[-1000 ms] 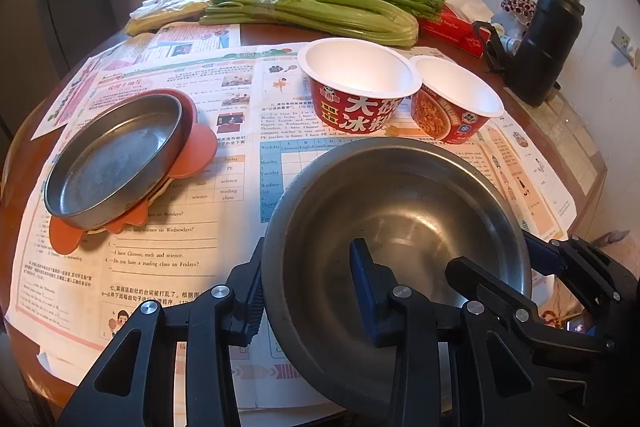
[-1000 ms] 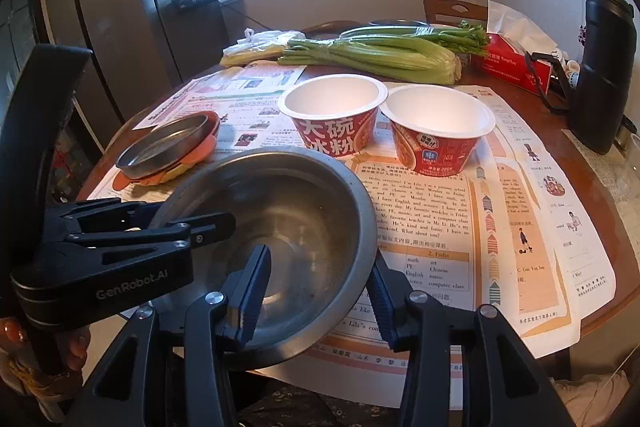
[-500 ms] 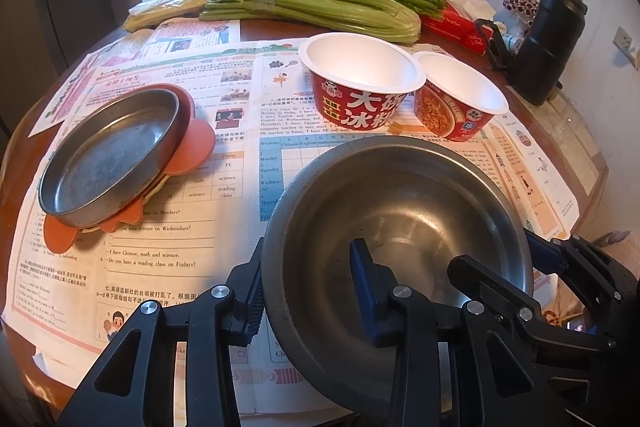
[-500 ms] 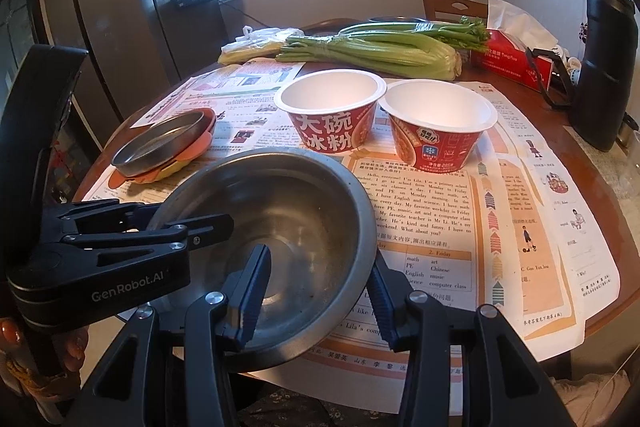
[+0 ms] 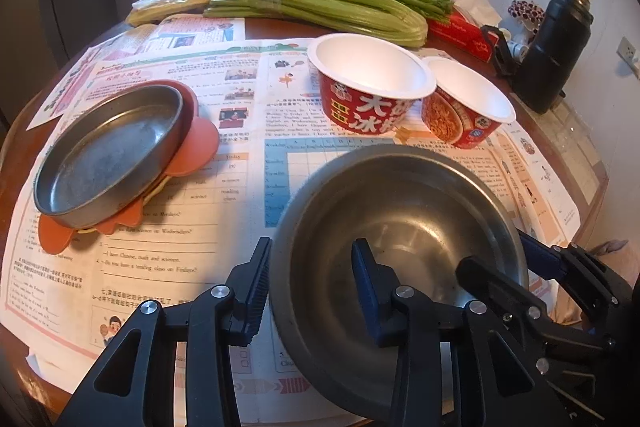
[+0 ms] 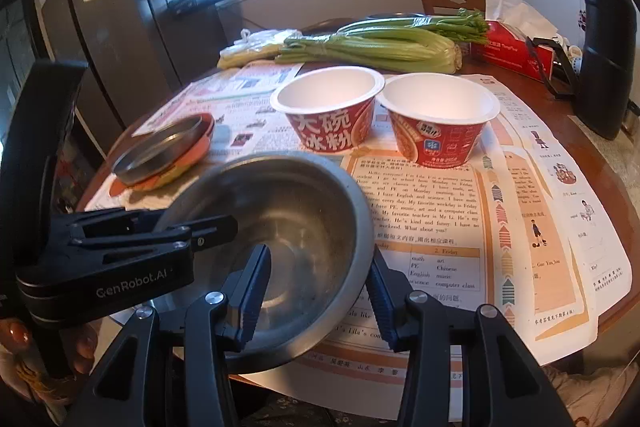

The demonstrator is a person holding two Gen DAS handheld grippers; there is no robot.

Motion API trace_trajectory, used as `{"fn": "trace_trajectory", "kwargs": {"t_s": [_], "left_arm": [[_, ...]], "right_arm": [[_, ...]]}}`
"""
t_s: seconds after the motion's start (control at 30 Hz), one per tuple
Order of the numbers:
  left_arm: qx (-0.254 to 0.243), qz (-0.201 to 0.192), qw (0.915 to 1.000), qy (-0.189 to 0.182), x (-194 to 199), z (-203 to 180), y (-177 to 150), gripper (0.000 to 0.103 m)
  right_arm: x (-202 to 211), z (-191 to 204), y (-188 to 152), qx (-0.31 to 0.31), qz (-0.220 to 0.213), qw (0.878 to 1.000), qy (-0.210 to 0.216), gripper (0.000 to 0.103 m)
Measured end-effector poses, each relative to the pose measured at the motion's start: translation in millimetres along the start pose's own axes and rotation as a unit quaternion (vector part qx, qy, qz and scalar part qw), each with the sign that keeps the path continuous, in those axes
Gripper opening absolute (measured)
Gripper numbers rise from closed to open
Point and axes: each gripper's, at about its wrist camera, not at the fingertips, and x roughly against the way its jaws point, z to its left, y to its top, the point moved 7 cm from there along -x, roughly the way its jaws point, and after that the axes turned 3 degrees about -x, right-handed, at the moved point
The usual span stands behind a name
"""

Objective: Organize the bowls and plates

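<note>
I have the big round steel bowl (image 5: 400,227) over the near edge of the paper-covered worktop (image 6: 560,219). My right gripper (image 6: 318,291) has its fingers clamped on the rim. My left gripper (image 5: 308,283) straddles the opposite rim, fingers just eased wider, one seeming off the wall. Two red paper bowls (image 5: 372,87) stand behind; a flat steel plate (image 5: 108,155) sits on an orange mat (image 5: 200,143).
</note>
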Motion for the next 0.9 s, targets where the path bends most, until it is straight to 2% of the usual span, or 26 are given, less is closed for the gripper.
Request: {"fn": "trace_trajectory", "kwargs": {"t_s": [0.2,0.33,0.63,0.9], "left_arm": [[0.008,-0.011,0.9999,0.002,11,6,6,0.042],[0.008,-0.022,0.9997,0.001,21,7,10,0.046],[0.005,-0.047,0.9988,-0.013,42,8,20,0.048],[0.006,-0.072,0.9972,-0.019,57,14,41,0.049]], "right_arm": [[7,-9,6,-0.023,-0.009,1.0,0.005,0.048],[15,-13,12,-0.042,-0.021,0.999,0.015,0.048],[34,-11,22,-0.05,-0.048,0.997,0.021,0.048],[38,-17,32,-0.077,-0.049,0.995,0.034,0.054]]}}
